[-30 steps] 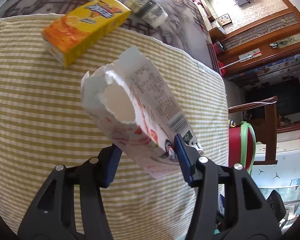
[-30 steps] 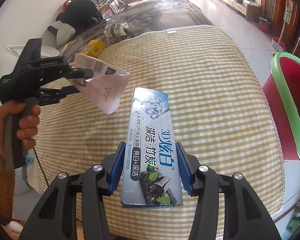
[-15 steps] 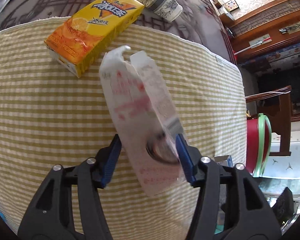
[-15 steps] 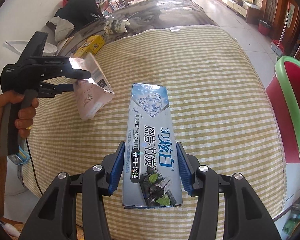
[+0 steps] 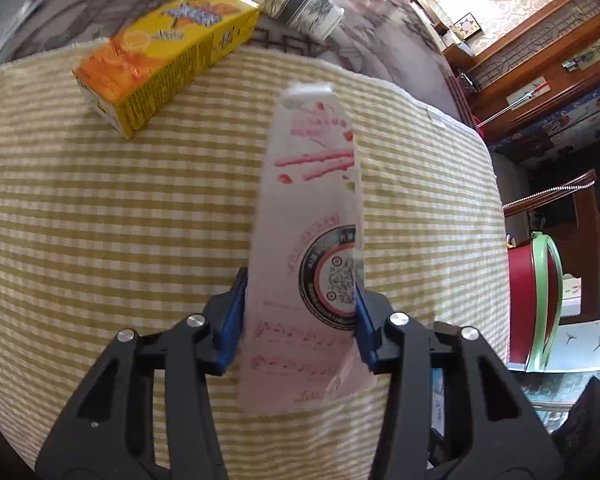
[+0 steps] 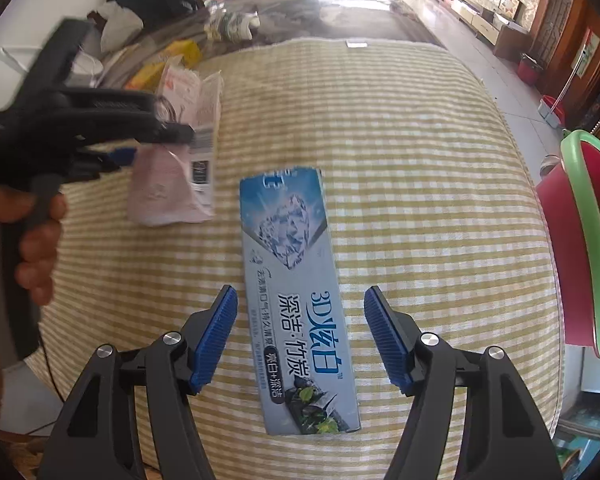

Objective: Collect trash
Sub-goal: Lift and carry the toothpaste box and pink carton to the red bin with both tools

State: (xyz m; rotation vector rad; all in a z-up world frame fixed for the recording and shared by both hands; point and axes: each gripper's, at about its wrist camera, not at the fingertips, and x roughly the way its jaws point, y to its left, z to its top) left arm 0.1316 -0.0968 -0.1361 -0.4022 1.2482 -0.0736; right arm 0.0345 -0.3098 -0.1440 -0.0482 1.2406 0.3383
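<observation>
A: Striped yellow cloth (image 6: 400, 128) carries the flat blue toothpaste box (image 6: 296, 300) mid-surface; right gripper (image 6: 300, 336), opening, has released it.

B: Left gripper (image 5: 300, 316) now closes, pinching the pink-white torn carton (image 5: 312, 240) again, ready for binning.

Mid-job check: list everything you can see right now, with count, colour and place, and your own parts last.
Milk carton: one, white and pink, flattened, between the left claw's pads.
Toothpaste box: one, blue-grey, flat on the cloth between the right claw's pads.
Juice carton: one, yellow-orange, at the cloth's far edge.
Paper cup: one, white with dark print, on its side beyond the cloth.
Checked cloth: one, yellow and white, covering the table.
Bin: one, red with green rim, right of the table.
Left claw: closing on the milk carton.
Right claw: opening, clear of the toothpaste box.
Hand: gripping the left claw's handle.
</observation>
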